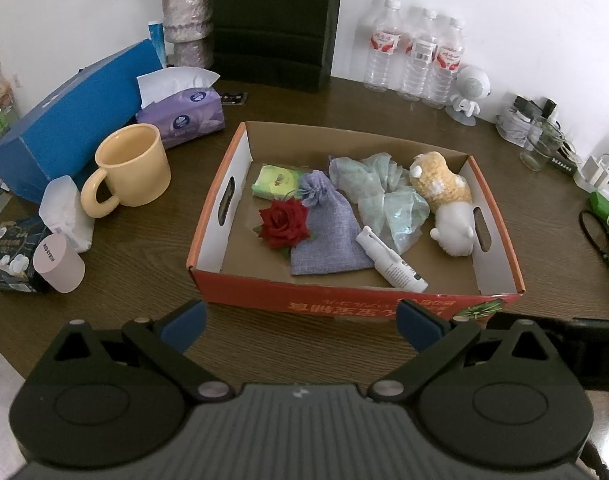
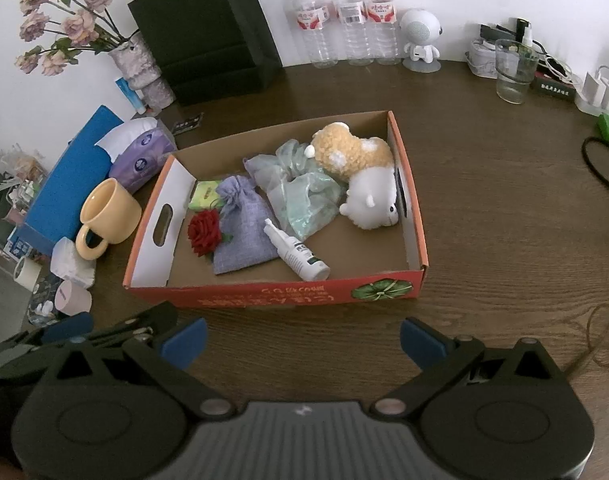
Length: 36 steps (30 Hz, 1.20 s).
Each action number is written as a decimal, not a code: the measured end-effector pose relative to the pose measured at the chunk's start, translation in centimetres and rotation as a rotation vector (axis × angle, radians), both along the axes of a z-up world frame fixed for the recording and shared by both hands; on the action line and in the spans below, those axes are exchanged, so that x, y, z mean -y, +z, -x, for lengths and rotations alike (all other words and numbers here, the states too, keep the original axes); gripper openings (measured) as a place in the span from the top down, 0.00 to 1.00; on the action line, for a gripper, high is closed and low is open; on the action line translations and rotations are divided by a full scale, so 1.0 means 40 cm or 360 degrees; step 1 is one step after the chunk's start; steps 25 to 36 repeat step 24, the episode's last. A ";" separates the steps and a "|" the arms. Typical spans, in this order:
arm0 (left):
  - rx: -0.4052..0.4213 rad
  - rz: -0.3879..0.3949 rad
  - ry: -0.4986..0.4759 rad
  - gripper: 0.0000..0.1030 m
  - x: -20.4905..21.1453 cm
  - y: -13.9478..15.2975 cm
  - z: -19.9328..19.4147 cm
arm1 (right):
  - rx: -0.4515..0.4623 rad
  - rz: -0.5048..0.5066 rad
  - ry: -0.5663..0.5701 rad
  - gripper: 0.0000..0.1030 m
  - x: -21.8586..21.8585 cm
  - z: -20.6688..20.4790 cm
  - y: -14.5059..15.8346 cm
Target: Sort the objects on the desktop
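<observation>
Left wrist view: left gripper (image 1: 300, 326) spread wide, nothing between the blue pads (image 1: 184, 326), hovering low over the table (image 1: 144, 208) just short of the cardboard box (image 1: 356, 300). Box lies dead ahead, long side across the claw. Inside – spray bottle (image 1: 390, 259) closest, ahead and slightly right, long axis diagonal with the nozzle pointing away-left; purple pouch (image 1: 328, 236) and red rose (image 1: 283, 222) ahead-left, plush toy (image 1: 444, 196) far right. Yellow mug (image 1: 132, 172) outside, ahead-left. Right wrist view: right gripper (image 2: 302, 340) also wide apart and empty, level, just short of the box front – bottle ahead, near centre, plush ahead-right. Both claws look about equally near the bottle; probably the easiest next grab, pinching across its short axis.
</observation>
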<state>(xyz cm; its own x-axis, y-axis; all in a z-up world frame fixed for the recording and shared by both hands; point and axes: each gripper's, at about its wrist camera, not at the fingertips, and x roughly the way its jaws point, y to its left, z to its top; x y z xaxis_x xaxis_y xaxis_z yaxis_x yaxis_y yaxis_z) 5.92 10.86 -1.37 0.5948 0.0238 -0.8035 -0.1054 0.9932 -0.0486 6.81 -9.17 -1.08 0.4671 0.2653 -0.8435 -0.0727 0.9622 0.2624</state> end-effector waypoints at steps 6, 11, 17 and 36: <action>0.0001 0.0000 -0.0002 0.00 0.002 0.000 0.000 | 0.0000 0.0005 0.0000 0.00 -0.001 0.000 0.001; -0.0003 -0.0003 -0.0001 0.00 0.005 -0.001 0.000 | -0.0002 0.0008 -0.0002 0.00 0.002 -0.001 0.000; -0.0005 -0.0003 0.0000 0.00 0.007 -0.002 0.002 | -0.0006 0.0007 -0.0002 0.00 0.005 -0.001 -0.001; 0.0000 -0.0006 0.0010 0.00 0.011 -0.002 0.005 | -0.0007 0.0004 0.0002 0.00 0.008 0.003 -0.003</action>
